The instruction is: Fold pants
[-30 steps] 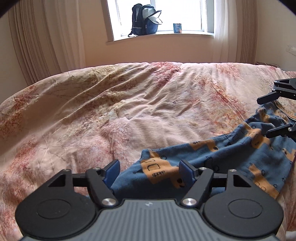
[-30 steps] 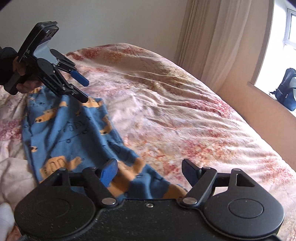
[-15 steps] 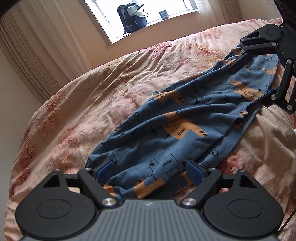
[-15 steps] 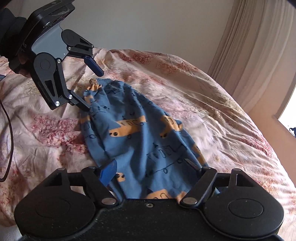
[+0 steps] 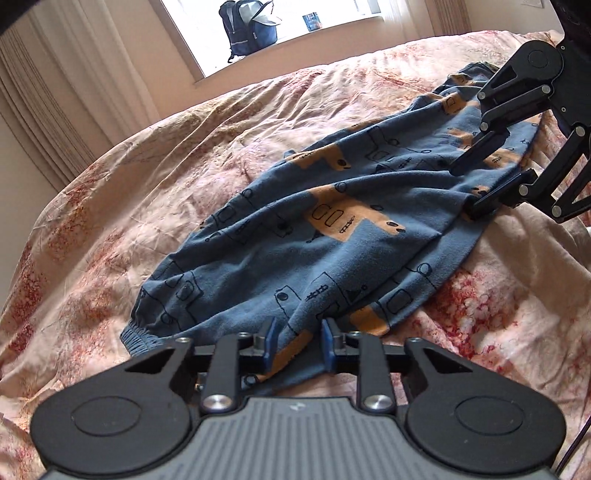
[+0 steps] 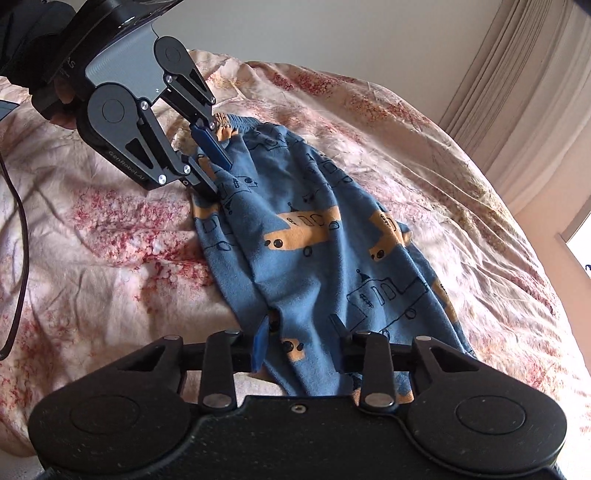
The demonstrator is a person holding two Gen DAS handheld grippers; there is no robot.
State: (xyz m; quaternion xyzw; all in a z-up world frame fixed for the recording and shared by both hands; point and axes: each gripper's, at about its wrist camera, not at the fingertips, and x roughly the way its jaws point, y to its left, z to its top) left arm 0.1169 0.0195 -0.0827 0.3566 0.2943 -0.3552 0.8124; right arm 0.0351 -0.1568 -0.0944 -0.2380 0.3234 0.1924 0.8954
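Note:
Blue pants (image 5: 332,236) with orange vehicle prints lie stretched across the bed, also in the right wrist view (image 6: 325,236). At their near edge beside the elastic waistband (image 5: 140,334), my left gripper (image 5: 297,341) has its jaws closing, and the blue pads pinch a raised fold of cloth. The right wrist view shows that same left gripper (image 6: 218,177) nipping the cloth at the far end. My right gripper (image 6: 300,338) is at the opposite end, jaws closing, with flat cloth between the fingers and a gap left. It appears at the upper right as the right gripper (image 5: 466,192).
A pink flowered bedspread (image 5: 184,166) covers the whole bed in soft wrinkles. A dark backpack (image 5: 251,27) sits on the windowsill behind, with curtains (image 5: 74,96) at the sides. A person's hand (image 6: 59,99) holds the left gripper, and a black cable (image 6: 22,236) hangs at the left.
Both grippers came down onto the pants' ends from wide open to nearly closed. The left one now pinches a fold; the pants lie stretched between them.

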